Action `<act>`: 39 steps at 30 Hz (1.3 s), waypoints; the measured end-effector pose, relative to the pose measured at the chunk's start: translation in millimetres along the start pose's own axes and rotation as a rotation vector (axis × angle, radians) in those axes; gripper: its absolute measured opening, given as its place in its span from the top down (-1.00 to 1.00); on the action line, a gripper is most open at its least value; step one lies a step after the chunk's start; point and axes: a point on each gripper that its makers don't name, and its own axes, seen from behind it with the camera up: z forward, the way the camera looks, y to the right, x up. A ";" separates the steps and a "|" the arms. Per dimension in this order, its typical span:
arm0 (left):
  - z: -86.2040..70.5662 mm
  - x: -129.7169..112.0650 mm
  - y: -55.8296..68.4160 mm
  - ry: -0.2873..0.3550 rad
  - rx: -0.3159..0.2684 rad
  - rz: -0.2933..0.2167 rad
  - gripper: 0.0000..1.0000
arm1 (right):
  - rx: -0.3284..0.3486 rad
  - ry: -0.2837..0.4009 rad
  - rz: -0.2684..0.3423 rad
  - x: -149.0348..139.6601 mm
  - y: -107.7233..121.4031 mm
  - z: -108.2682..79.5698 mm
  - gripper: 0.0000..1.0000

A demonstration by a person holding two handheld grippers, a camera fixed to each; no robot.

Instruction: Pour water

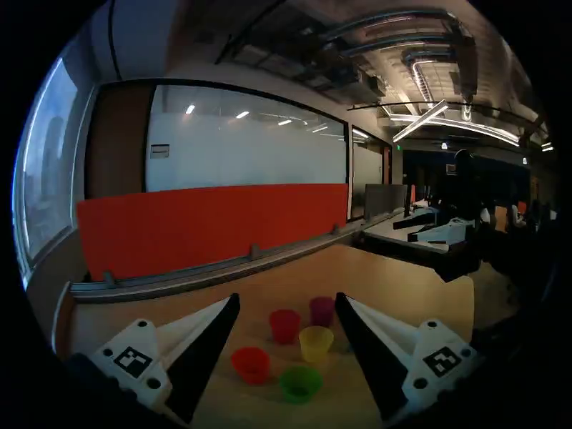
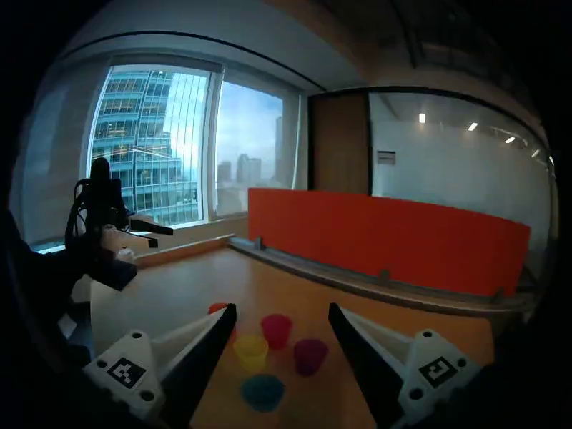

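Observation:
Several small plastic cups stand close together on the wooden table (image 1: 400, 286). In the left gripper view I see a red cup (image 1: 284, 325), a purple cup (image 1: 322, 311), a yellow cup (image 1: 316, 343), an orange-red cup (image 1: 251, 363) and a green cup (image 1: 300, 382). My left gripper (image 1: 286, 299) is open above them and holds nothing. In the right gripper view the yellow cup (image 2: 251, 352), a pink cup (image 2: 276, 330), a magenta cup (image 2: 310, 356) and a blue-green cup (image 2: 262, 392) lie between the fingers. My right gripper (image 2: 281, 308) is open and holds nothing. Its left finger half hides the orange-red cup (image 2: 218, 309).
An orange divider panel (image 1: 214, 222) with a metal rail runs along the table's far edge. Large windows (image 2: 157, 143) lie beyond the table. A dark device with cables (image 2: 104, 222) sits at the table's left end. A white and black object (image 1: 443, 232) stands off to the right.

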 end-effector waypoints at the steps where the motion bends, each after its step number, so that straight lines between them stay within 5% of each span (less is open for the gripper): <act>1: 0.1 -2.9 -0.1 -0.009 -0.002 0.002 -0.98 | 0.004 -0.011 -0.001 -2.8 -0.8 0.2 -1.00; 39: 5.4 -119.3 26.9 -0.238 -0.104 0.025 -0.98 | 0.079 -0.259 -0.098 -108.0 -11.8 4.5 -1.00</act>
